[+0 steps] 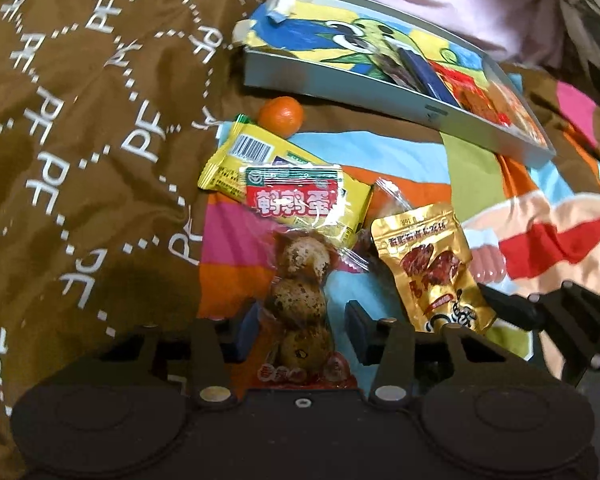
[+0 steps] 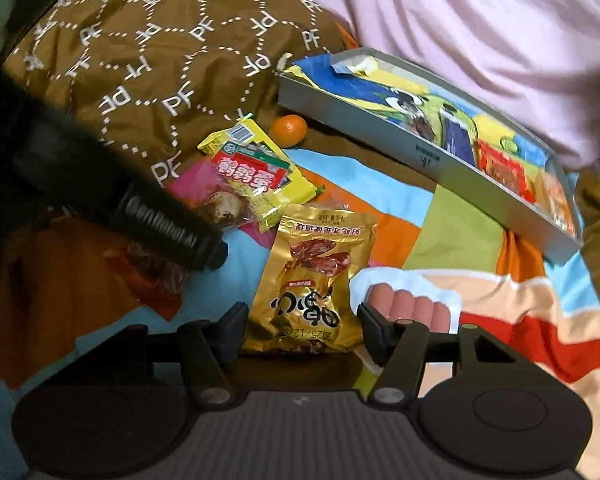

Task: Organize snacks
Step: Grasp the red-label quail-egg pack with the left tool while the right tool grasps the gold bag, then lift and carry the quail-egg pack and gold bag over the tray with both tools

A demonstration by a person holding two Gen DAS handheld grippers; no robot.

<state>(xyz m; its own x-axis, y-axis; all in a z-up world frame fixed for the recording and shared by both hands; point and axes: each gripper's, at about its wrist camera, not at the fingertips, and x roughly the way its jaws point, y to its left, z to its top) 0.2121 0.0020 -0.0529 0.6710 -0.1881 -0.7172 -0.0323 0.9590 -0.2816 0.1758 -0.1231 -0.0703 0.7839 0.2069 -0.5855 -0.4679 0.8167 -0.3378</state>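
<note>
A clear pack of quail eggs (image 1: 300,300) lies lengthwise between the fingers of my left gripper (image 1: 302,324), which is open, with a gap still showing on the right side. Its red label rests on a yellow snack pack (image 1: 236,160). A gold meat snack pouch (image 2: 308,280) lies flat between the fingers of my right gripper (image 2: 303,322); the pads stand close to its two edges, and I see no squeeze on it. A grey box (image 2: 380,136) behind holds several snack packs. One finger of the left gripper (image 2: 172,228) crosses the right wrist view.
A small mandarin (image 1: 281,115) sits by the grey box (image 1: 340,80). Everything lies on a colourful striped blanket (image 2: 460,232). A brown quilt with white letters (image 1: 80,140) rises on the left, and pink bedding (image 2: 480,40) lies behind the box.
</note>
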